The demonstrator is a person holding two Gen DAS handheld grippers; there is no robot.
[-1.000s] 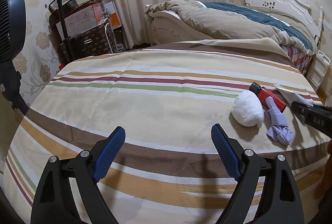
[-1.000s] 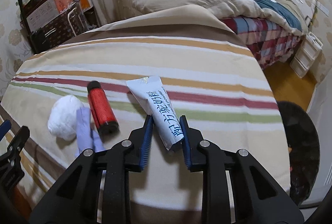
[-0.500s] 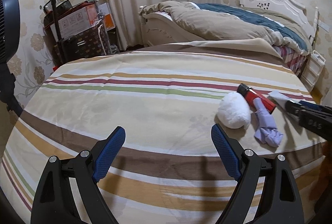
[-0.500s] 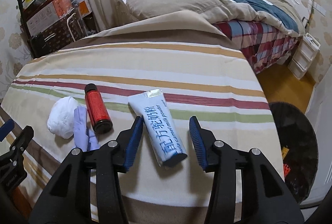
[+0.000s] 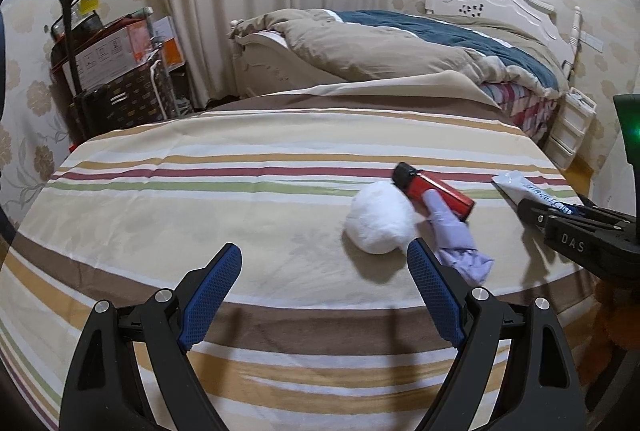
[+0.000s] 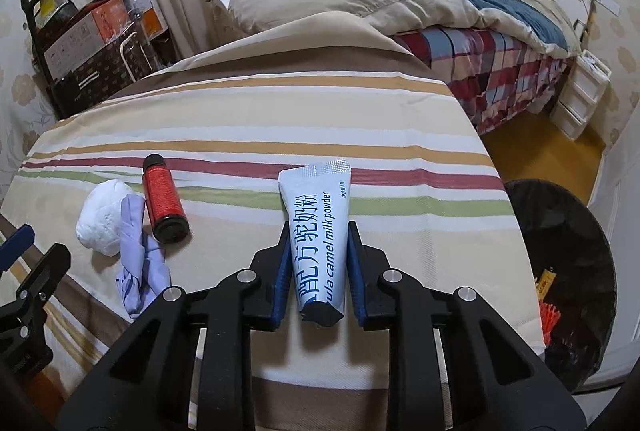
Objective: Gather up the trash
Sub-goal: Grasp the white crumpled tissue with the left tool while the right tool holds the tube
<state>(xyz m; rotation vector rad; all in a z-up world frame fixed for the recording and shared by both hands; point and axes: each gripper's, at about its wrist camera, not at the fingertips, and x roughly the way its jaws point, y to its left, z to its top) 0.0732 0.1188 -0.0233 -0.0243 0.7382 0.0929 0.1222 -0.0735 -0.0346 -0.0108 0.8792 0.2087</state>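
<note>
Your right gripper (image 6: 319, 251) has its jaws pinched on the milk powder sachet (image 6: 318, 231). They have just been closing: half a second ago they stood spread on either side of the sachet, which lay flat between them, and a second ago they were close against it as they are now. The blue pads (image 6: 282, 267) press its two long edges, the dark lower end sits between the fingers, and the crimped top points away over the striped cover (image 6: 248, 119). Whether the sachet is off the cover you cannot tell.

Your left gripper (image 5: 325, 295) hangs with its jaws spread wide and nothing between them, the same width as before. Its view has slid sideways, so the white wad (image 5: 378, 217) now lies just ahead of its right finger (image 5: 434, 295), much closer than a second ago.

The wad, the lilac crumpled piece (image 6: 138, 251) and the red bottle (image 6: 163, 199) lie touching one another to the left of the sachet, unmoved. The black trash bin (image 6: 568, 271) stands on the floor off the cover's right edge, with scraps inside.
</note>
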